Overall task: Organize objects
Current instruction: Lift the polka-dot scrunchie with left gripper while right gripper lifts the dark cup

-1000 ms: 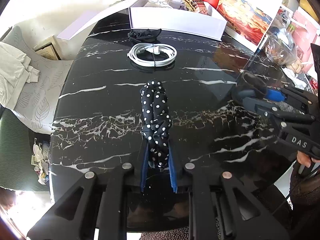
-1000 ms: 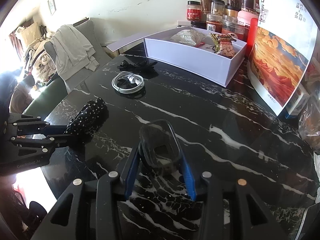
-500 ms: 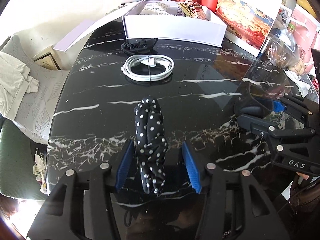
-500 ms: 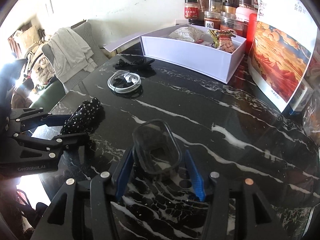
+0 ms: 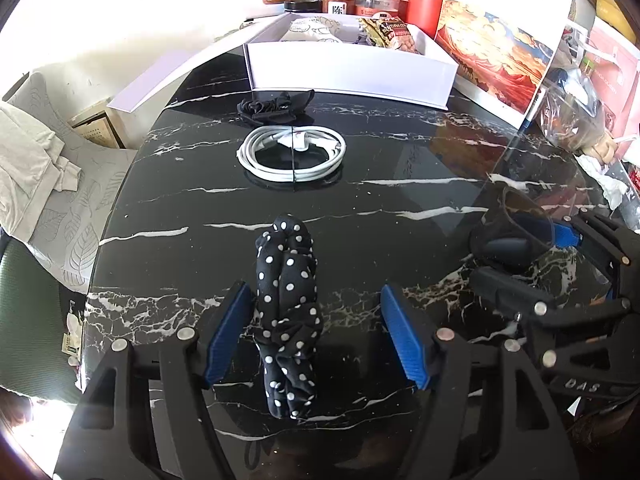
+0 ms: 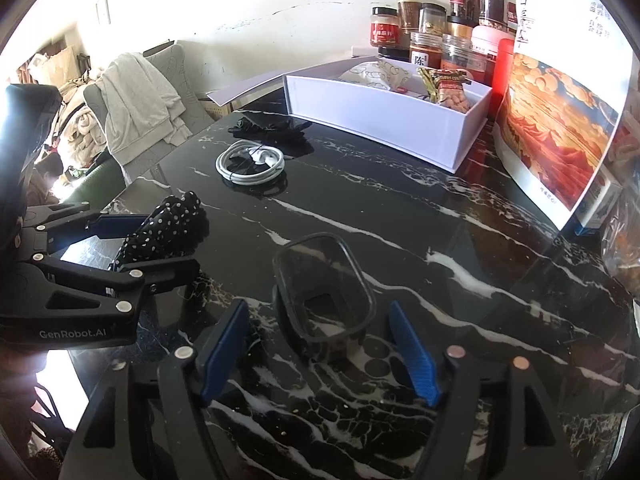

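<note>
polka-dot scrunchie [image 5: 288, 312] lengthwise toward box [image 5: 352, 76]

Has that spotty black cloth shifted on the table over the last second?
No. The polka-dot cloth lies just as far short of the white cable coil; the left gripper has just been opening around it.

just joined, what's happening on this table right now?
A person is tidying with a handheld gripper in each hand. The left gripper has just been opening; the polka-dot cloth lies on the black marble table between its jaws, no longer clamped. The right gripper has likewise been opening around a small clear container, which stands free. A coiled white cable and a black item wait before the white box.
</note>
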The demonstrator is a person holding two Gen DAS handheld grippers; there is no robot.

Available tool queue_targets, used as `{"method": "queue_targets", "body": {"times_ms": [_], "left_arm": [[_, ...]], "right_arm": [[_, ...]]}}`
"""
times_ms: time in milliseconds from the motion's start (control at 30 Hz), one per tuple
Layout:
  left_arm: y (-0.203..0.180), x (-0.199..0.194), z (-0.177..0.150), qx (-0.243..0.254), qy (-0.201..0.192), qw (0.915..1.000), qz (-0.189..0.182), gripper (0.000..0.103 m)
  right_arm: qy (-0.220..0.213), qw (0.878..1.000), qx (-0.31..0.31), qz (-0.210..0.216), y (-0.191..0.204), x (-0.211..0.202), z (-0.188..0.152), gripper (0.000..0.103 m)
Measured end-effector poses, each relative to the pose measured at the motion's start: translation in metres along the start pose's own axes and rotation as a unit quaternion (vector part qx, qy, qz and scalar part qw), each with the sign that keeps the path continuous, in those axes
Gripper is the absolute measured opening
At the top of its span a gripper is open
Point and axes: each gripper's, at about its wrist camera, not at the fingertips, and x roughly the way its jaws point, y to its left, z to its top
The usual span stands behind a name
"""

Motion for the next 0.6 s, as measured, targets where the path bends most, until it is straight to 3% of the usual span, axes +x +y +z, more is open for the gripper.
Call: {"method": "queue_targets", "body": {"times_ms": [133, 200, 233, 333, 433, 500, 600], "left_arm": [[0.0, -0.001, -0.001, -0.001, -0.005, 1.0, -0.001, 0.064], [0.0, -0.002, -0.001, -0.002, -0.01, 0.9999, -0.001, 0.055], [0.0, -0.003, -0.001, -0.003, -0.014, 0.9999, 0.0, 0.044], [-0.001, -0.004, 0.0, -0.005, -0.017, 0.9998, 0.001, 0.037], [-0.003, -0.005, -0.001, 0.002, -0.023, 0.9997, -0.005, 0.025], [-0.006, -0.005, -0.001, 0.008, -0.025, 0.9996, -0.01, 0.019], [-0.011, -0.005, 0.0, 0.012, -0.021, 0.9997, -0.01, 0.018]], "right_arm": [[0.003, 1.0, -0.009, -0.008, 0.003, 0.003, 0.0, 0.088], [0.002, 1.0, -0.008, -0.006, 0.002, 0.003, -0.001, 0.088], [0.002, 1.0, -0.006, -0.012, 0.002, 0.003, -0.001, 0.088], [0.002, 0.999, -0.012, -0.031, 0.004, 0.004, -0.002, 0.087], [-0.008, 1.0, -0.019, -0.018, 0.006, 0.0, -0.003, 0.062], [-0.012, 1.0, -0.021, -0.012, 0.007, -0.002, -0.002, 0.04], [-0.012, 1.0, -0.013, -0.004, 0.005, -0.003, -0.002, 0.04]]}}
